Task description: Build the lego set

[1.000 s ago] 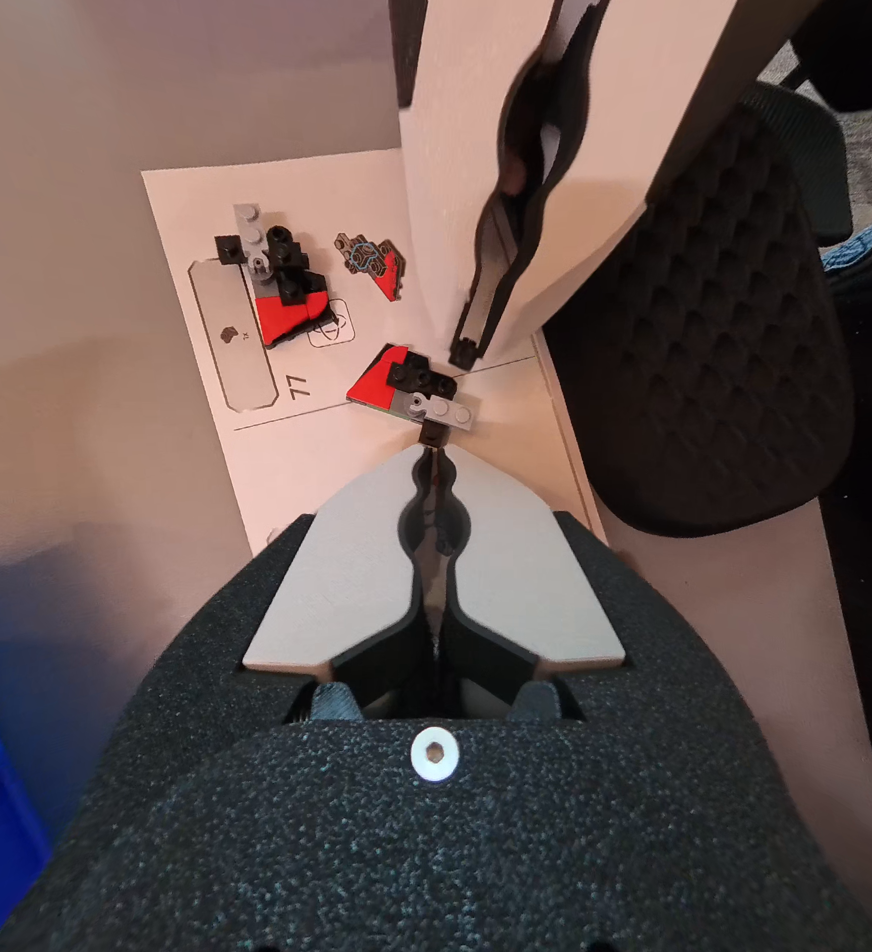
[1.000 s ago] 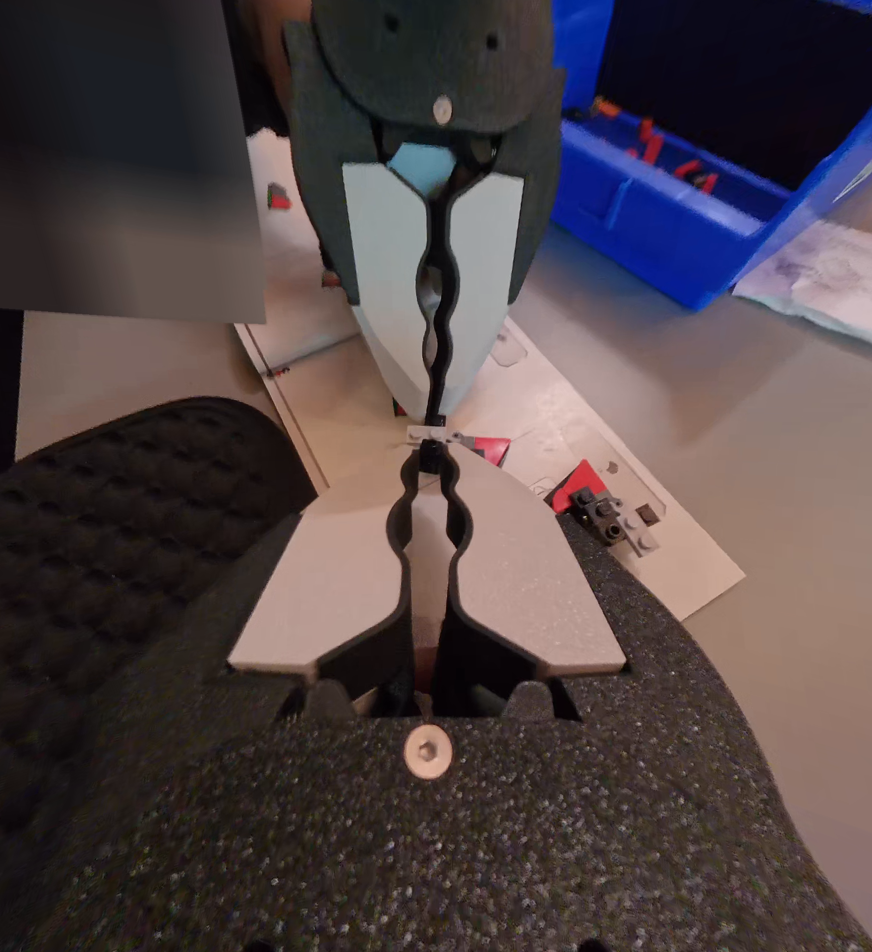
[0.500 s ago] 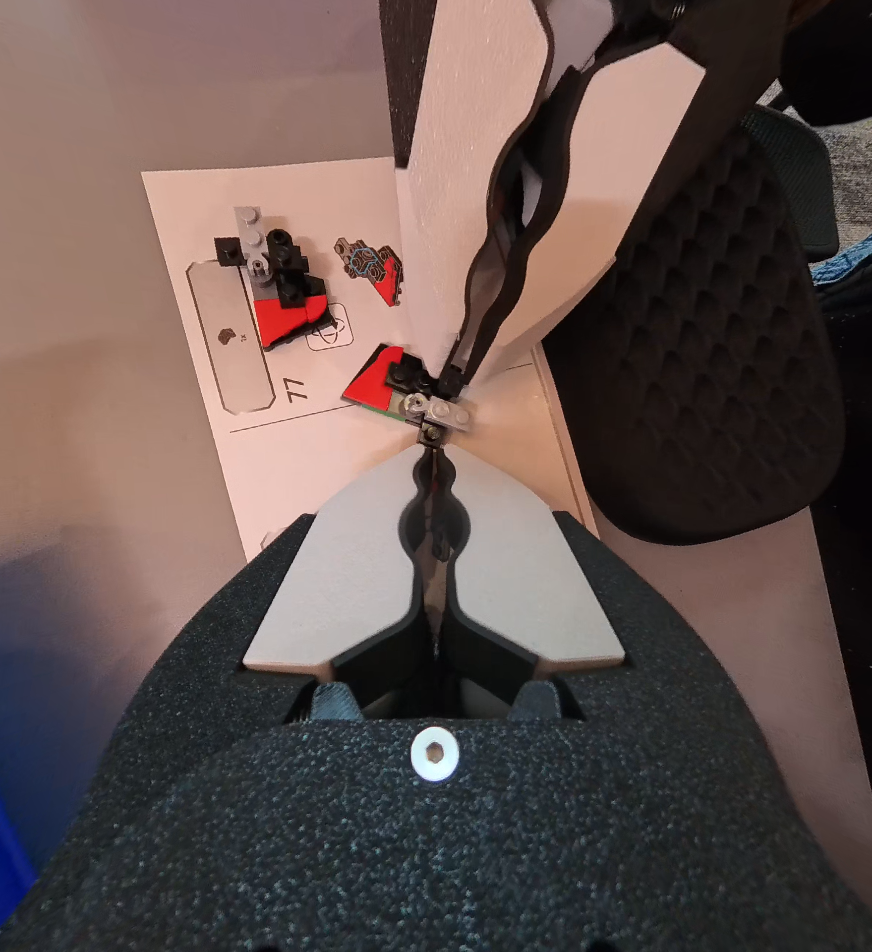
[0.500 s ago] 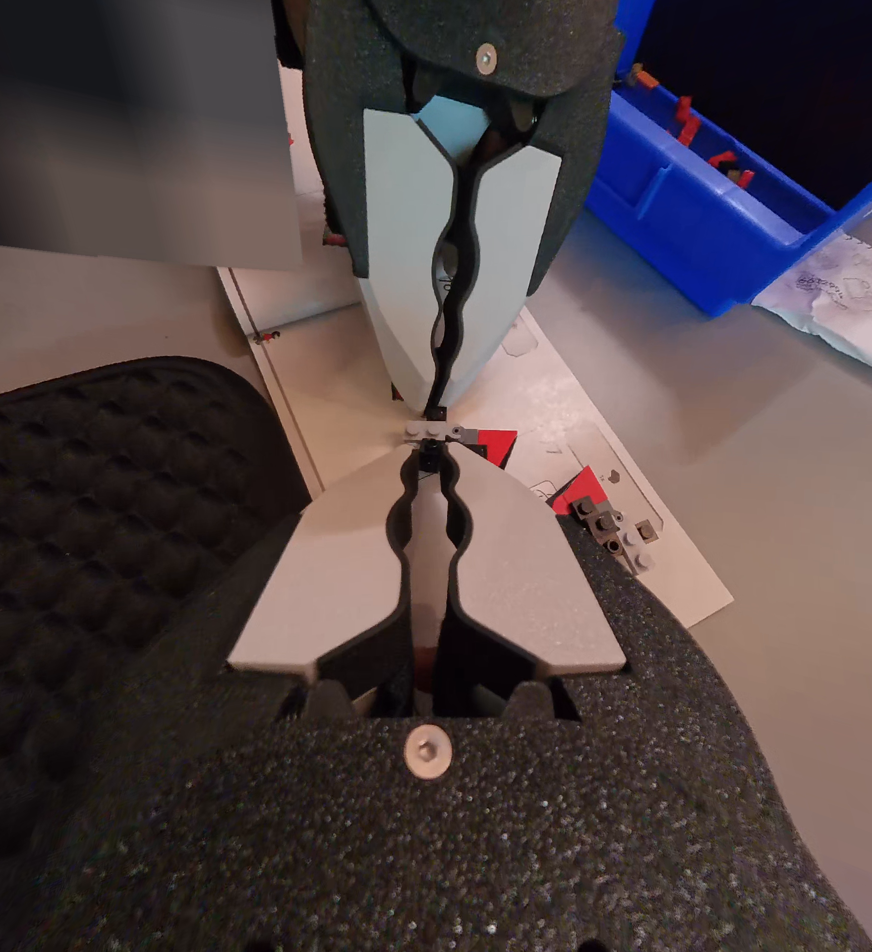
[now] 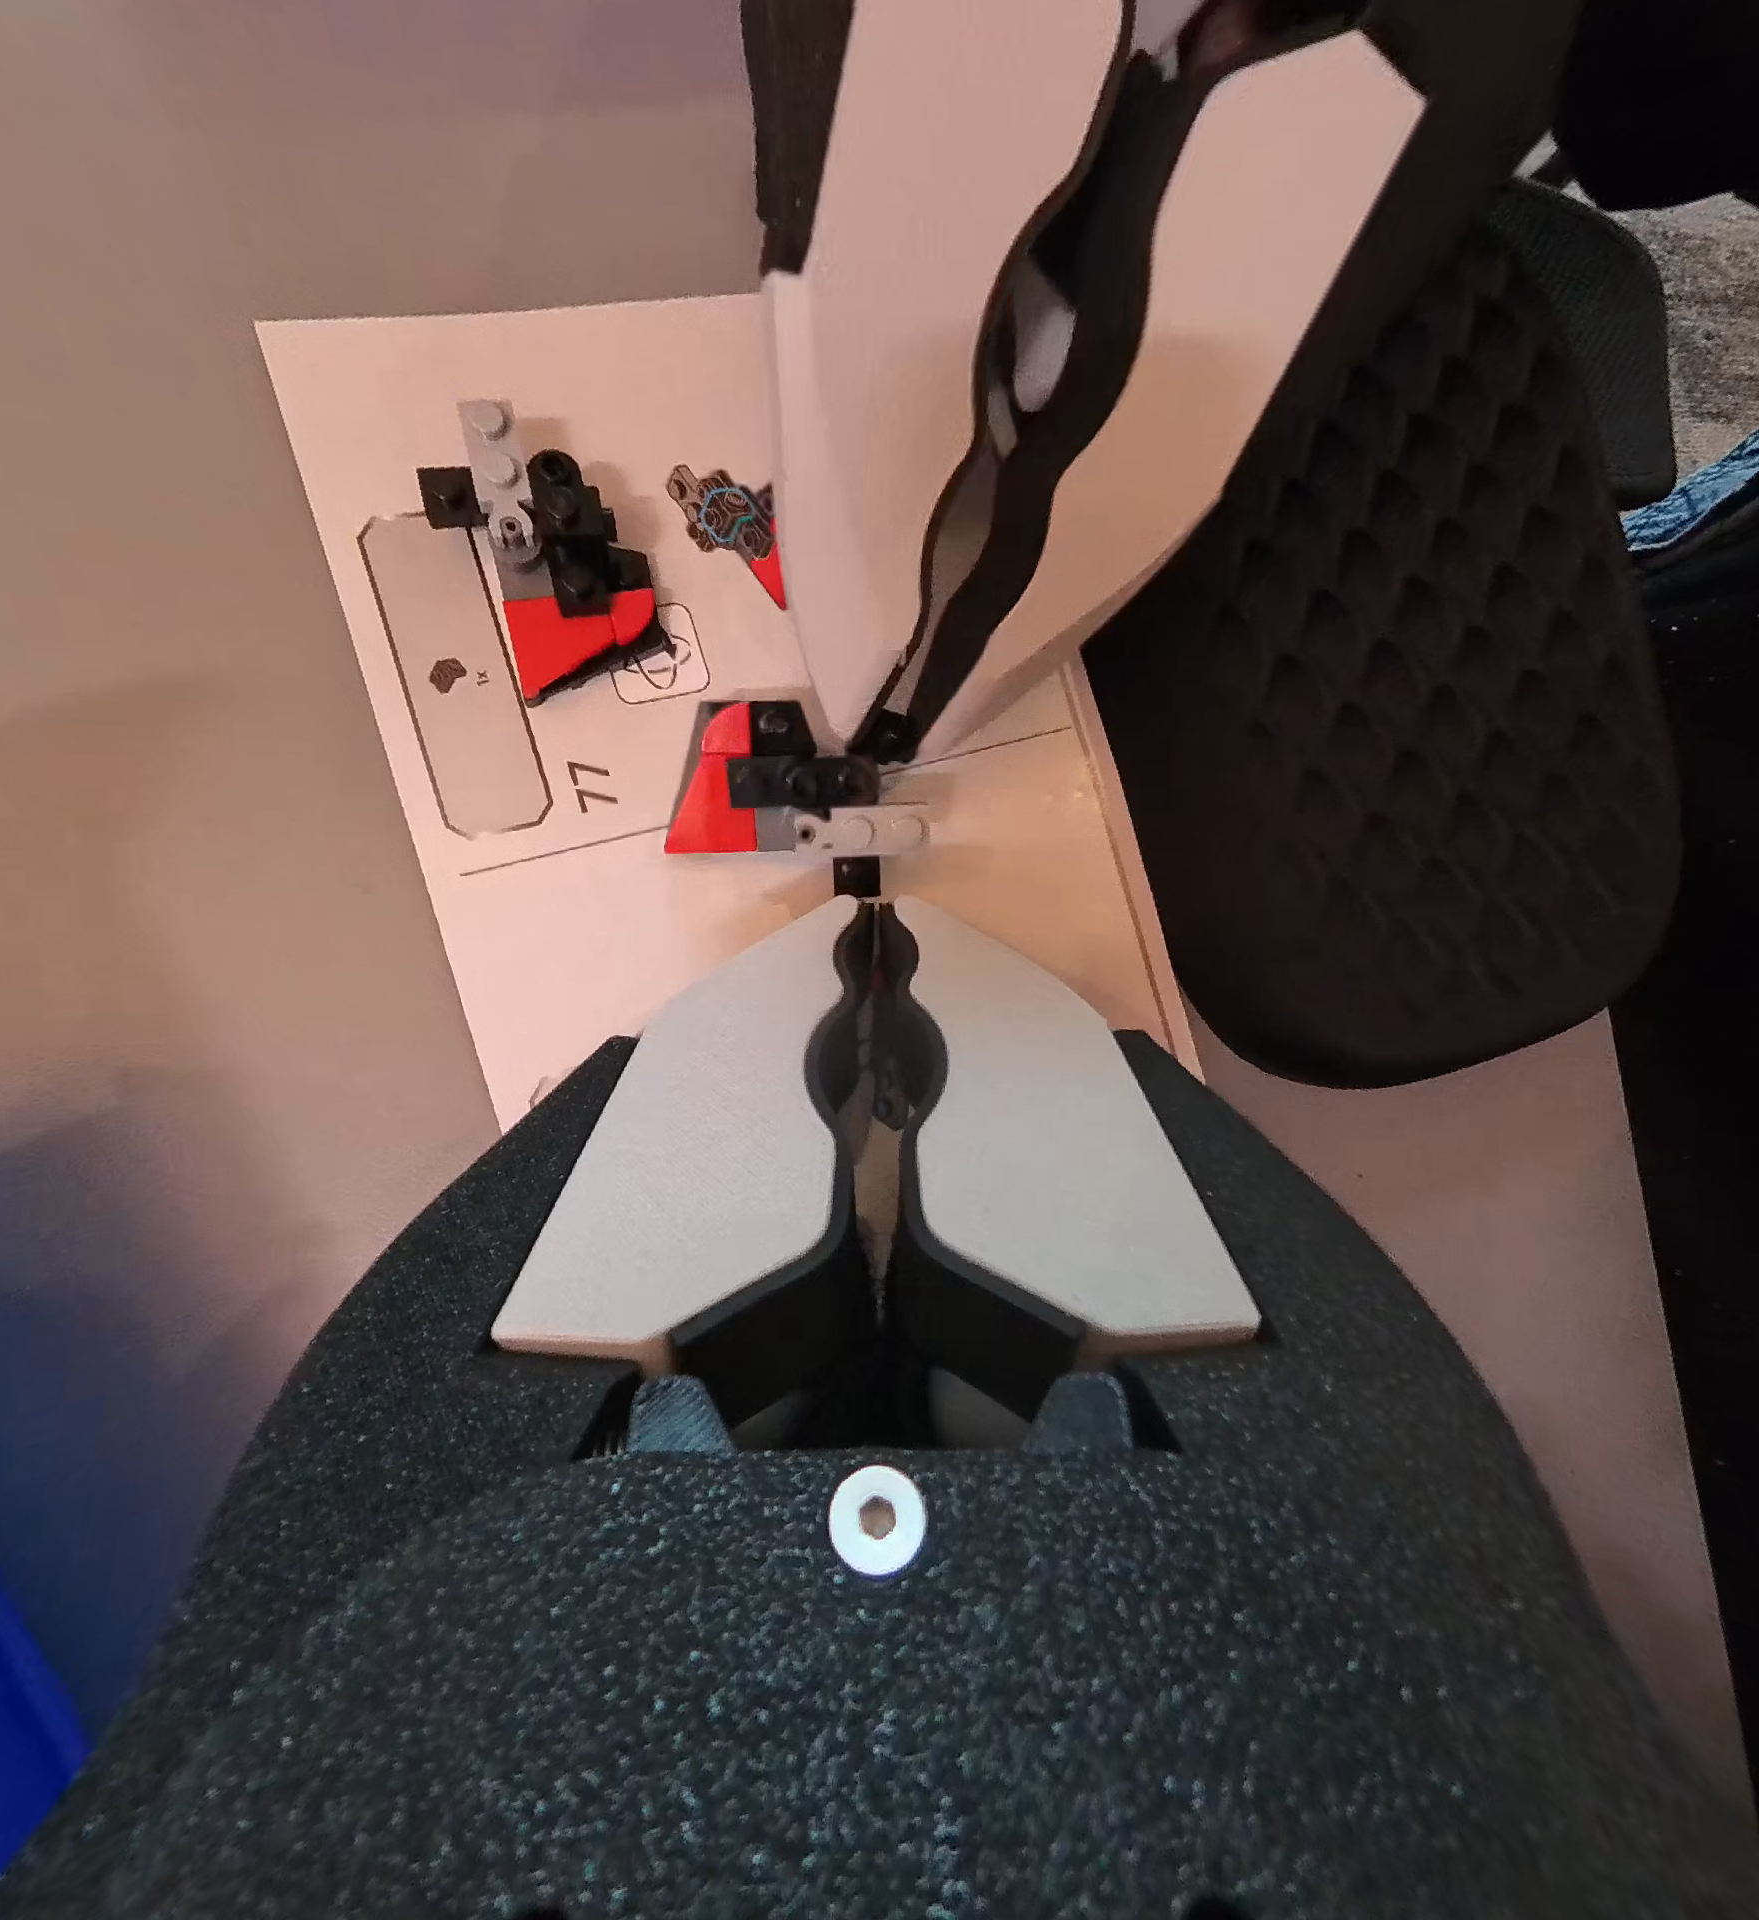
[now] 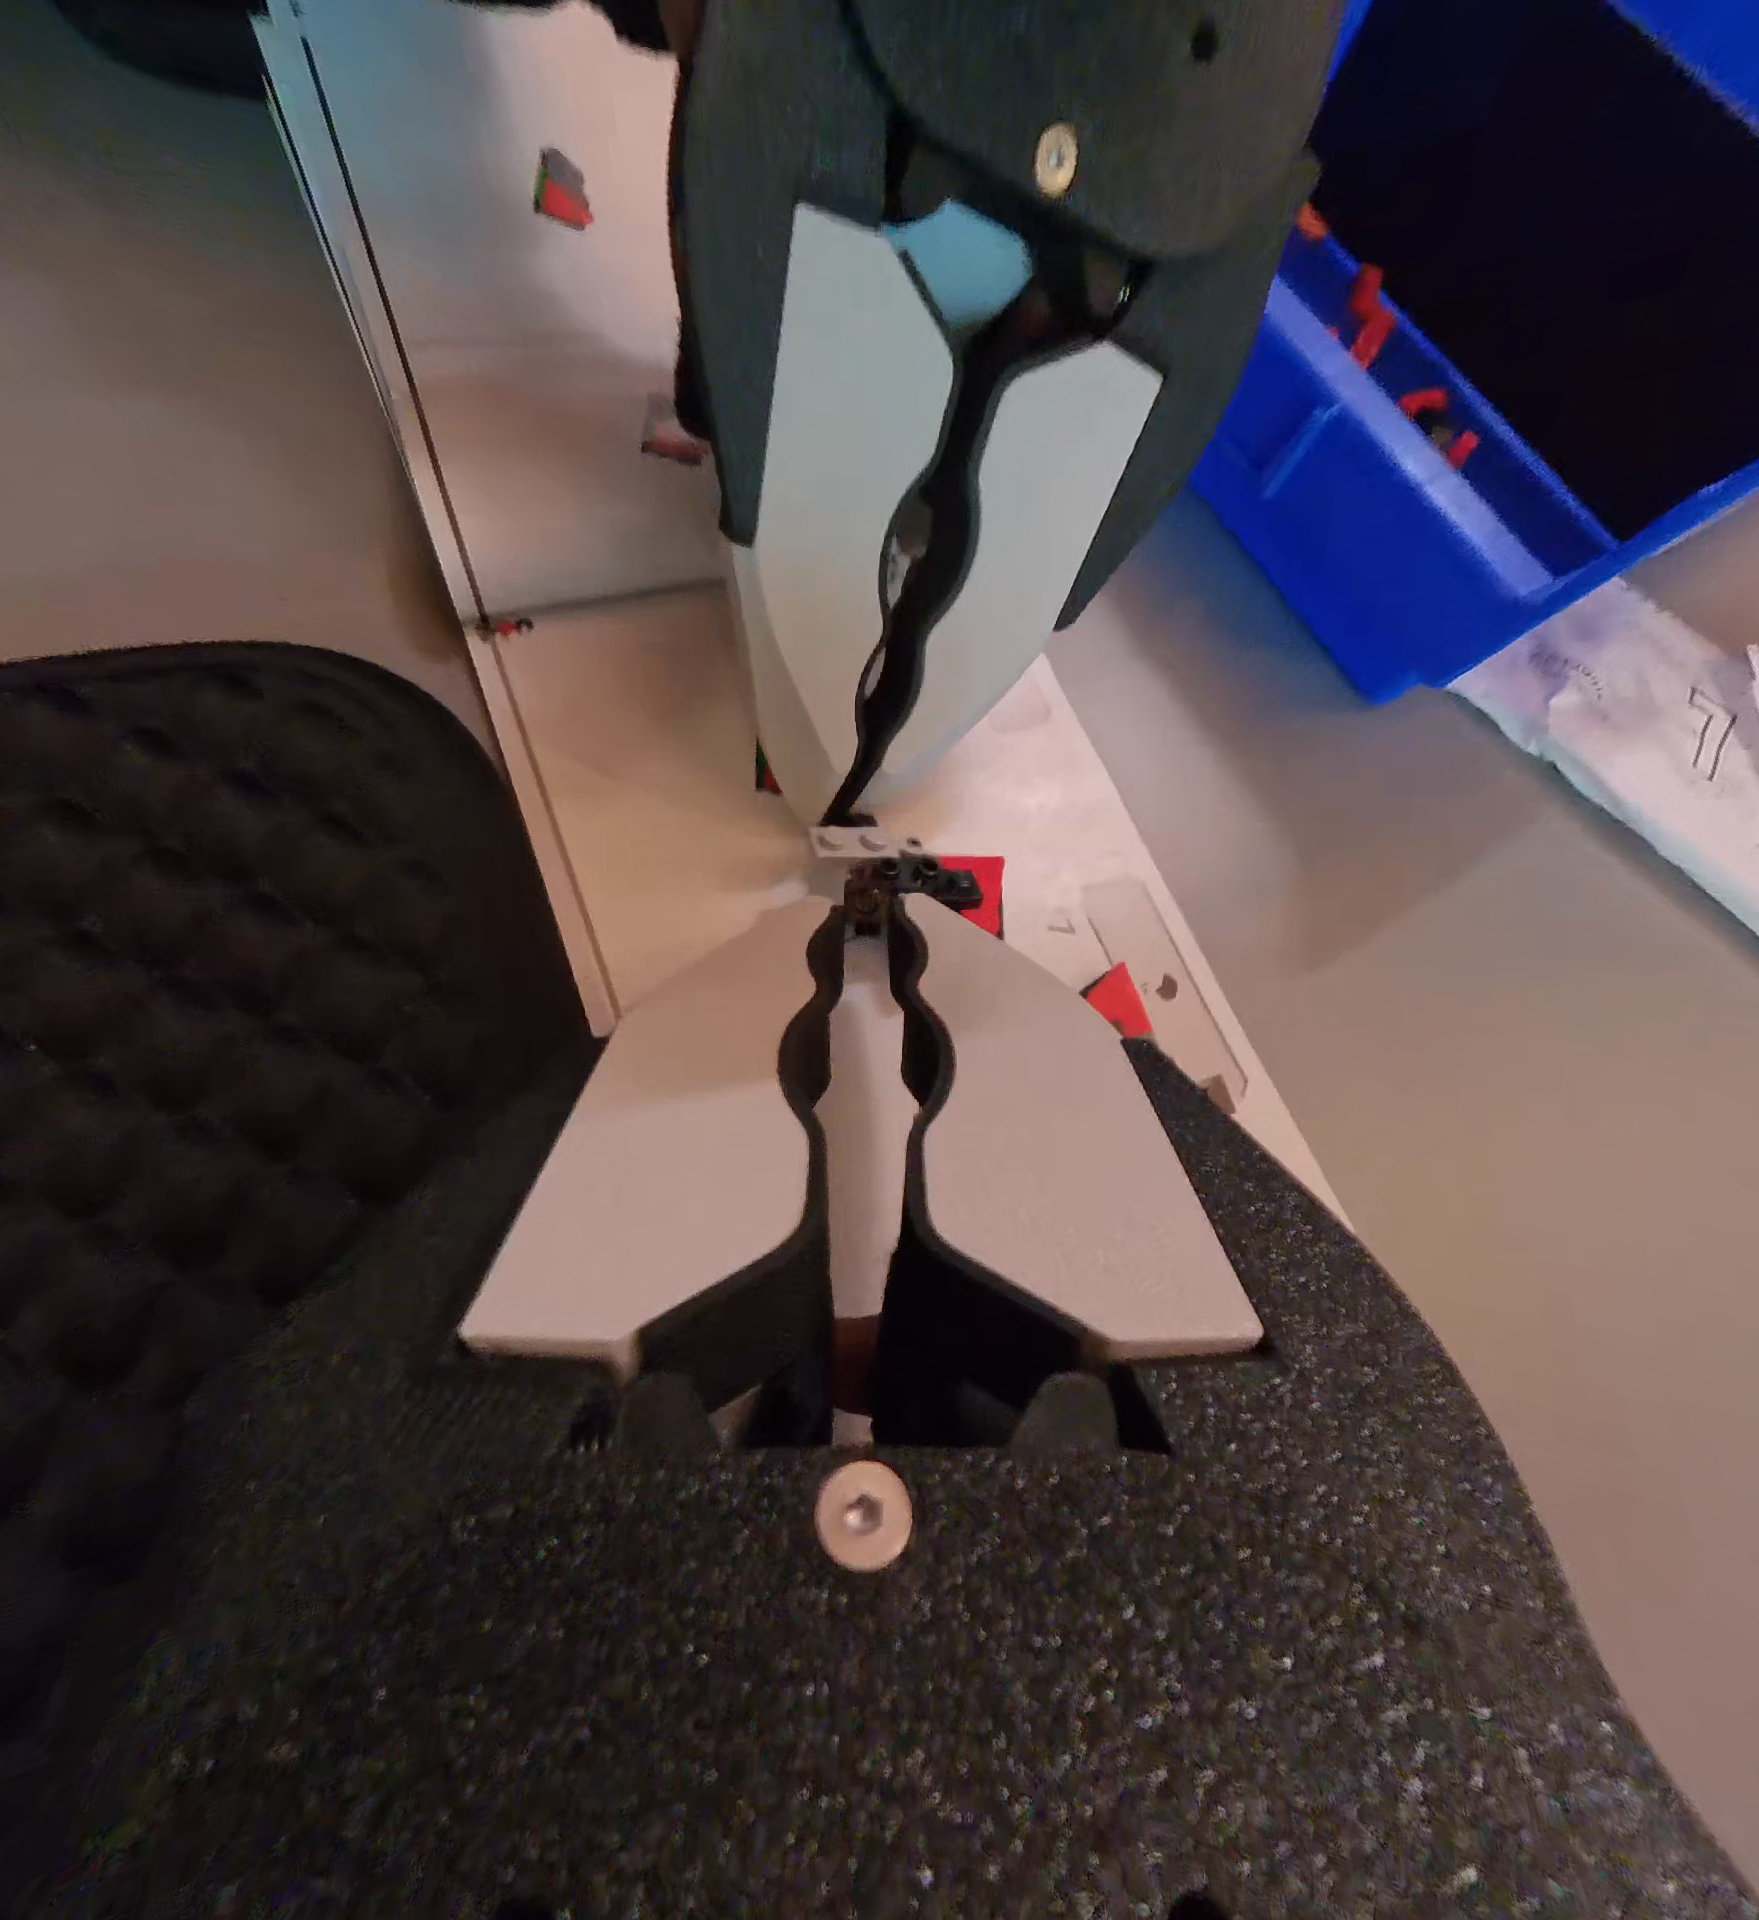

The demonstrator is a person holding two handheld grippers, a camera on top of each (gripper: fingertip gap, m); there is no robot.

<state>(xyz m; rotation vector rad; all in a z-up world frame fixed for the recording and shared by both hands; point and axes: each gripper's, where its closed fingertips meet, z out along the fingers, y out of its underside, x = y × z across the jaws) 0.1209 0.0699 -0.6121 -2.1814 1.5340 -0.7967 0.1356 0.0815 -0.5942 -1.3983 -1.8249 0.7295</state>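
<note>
My left gripper is shut on a black tab of a small red, black and grey lego assembly and holds it just above the instruction sheet. My right gripper is shut on a small black piece and presses it against the assembly's black plate. In the left wrist view the right gripper comes down from the top. In the right wrist view the left gripper comes down onto the assembly. A second, similar assembly lies on the sheet to the left.
A blue bin holding red pieces stands at the right, with a white paper bag beside it. A black padded chair back is close on the right of the sheet and also shows in the right wrist view. Only a small space, under 4 cm, lies between the two pairs of fingers.
My right gripper has come down until its tips meet the assembly. The assembly has turned in my left gripper, so its studs face the camera more.
</note>
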